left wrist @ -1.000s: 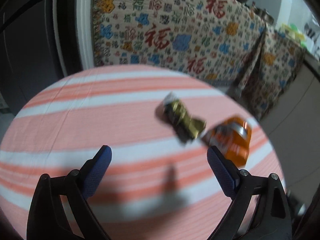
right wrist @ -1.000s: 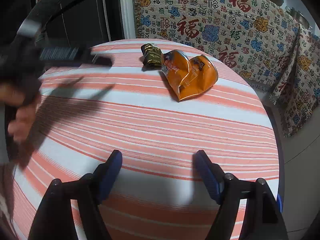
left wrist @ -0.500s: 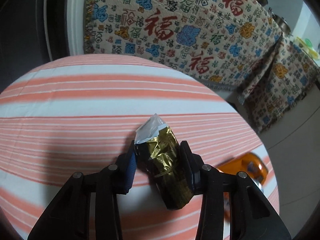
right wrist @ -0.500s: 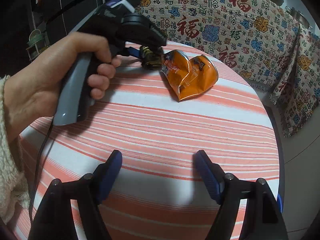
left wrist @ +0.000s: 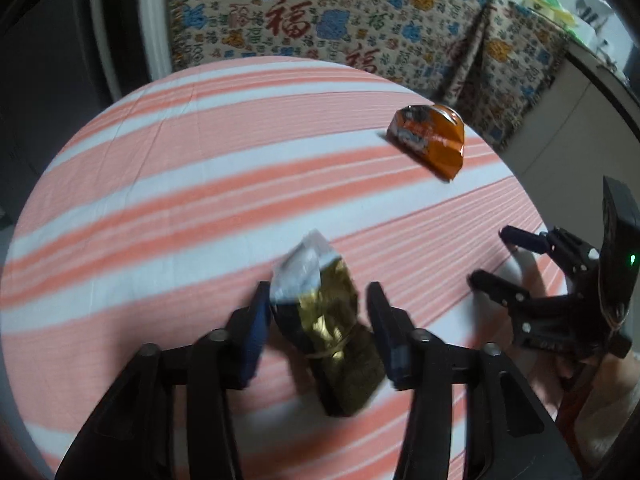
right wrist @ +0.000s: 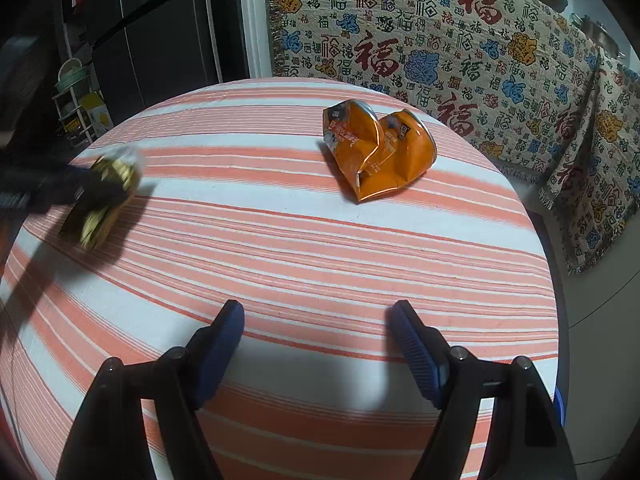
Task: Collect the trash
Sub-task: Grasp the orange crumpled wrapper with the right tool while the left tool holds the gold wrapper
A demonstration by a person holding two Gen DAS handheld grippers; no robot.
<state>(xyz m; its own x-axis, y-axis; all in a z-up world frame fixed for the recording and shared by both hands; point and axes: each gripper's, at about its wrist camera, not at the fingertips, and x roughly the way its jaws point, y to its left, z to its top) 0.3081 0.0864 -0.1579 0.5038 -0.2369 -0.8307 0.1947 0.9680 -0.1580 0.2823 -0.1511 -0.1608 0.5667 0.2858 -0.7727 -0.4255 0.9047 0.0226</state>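
Striped cloth (right wrist: 320,248) covers the round table, with a patterned throw (right wrist: 460,52) draped behind it. At its left side the left gripper (left wrist: 318,312) straddles the gold wrapper (left wrist: 332,344); its jaws are opening, the right pad clear of the foil, so the grip looks released, likely to drop it nearer the edge. Farther back, the orange can (right wrist: 380,152) lies crushed, well apart. Nearby, the right gripper (right wrist: 316,340) hangs open and empty, apparently waiting.

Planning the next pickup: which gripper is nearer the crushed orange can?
Right. The right gripper faces the crushed orange can across bare cloth; the left gripper is farther off, around the gold wrapper.
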